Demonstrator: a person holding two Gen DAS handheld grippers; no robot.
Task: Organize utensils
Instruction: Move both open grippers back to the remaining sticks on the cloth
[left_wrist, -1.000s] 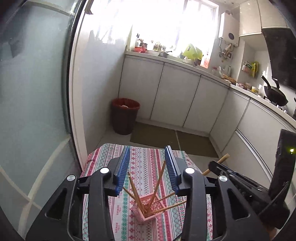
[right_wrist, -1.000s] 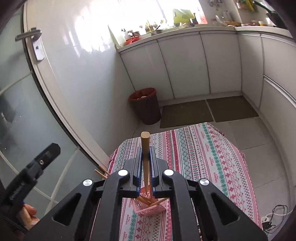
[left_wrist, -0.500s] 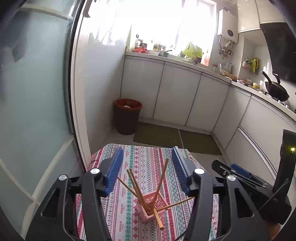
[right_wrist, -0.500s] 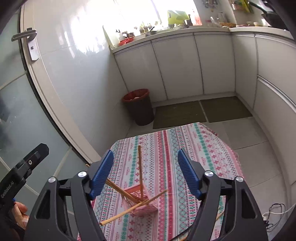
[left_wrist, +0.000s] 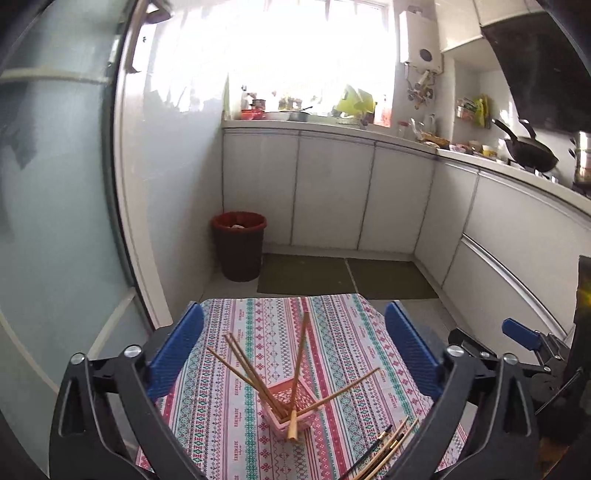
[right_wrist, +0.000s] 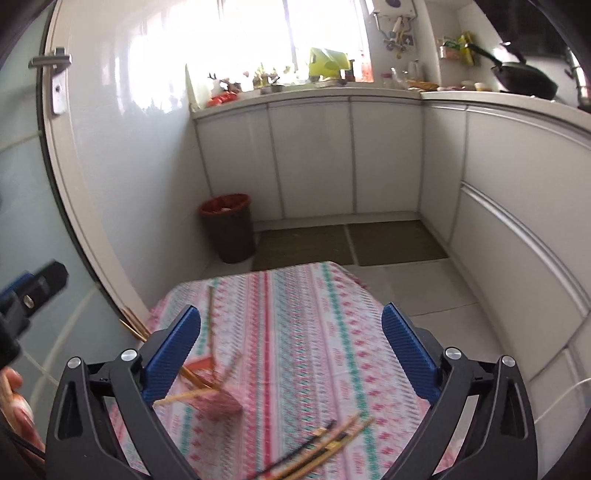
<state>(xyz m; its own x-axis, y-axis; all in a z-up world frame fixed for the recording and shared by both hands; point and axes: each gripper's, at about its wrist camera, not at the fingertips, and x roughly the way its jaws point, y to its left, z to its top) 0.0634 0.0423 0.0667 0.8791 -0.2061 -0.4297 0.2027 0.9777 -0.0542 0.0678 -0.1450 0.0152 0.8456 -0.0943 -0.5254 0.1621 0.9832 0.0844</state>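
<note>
A pink utensil basket (left_wrist: 291, 410) stands on the patterned tablecloth (left_wrist: 340, 354), with several wooden chopsticks (left_wrist: 255, 373) leaning out of it. Loose chopsticks (left_wrist: 384, 450) lie on the cloth near the front right. My left gripper (left_wrist: 293, 354) is open and empty above the basket. In the right wrist view the image is blurred: the basket (right_wrist: 218, 402) sits lower left, loose chopsticks (right_wrist: 325, 443) lie in front. My right gripper (right_wrist: 291, 350) is open and empty above the cloth (right_wrist: 295, 332).
A dark waste bin (left_wrist: 239, 251) stands on the floor beyond the table, by the glass door (left_wrist: 55, 221). White cabinets (left_wrist: 332, 192) run along the back and right walls. The right gripper's body (left_wrist: 524, 343) shows at the right edge.
My right gripper opened and let go of the wooden chopstick, which now stands in the basket. Both grippers pulled back and up; the left one opened wider.
</note>
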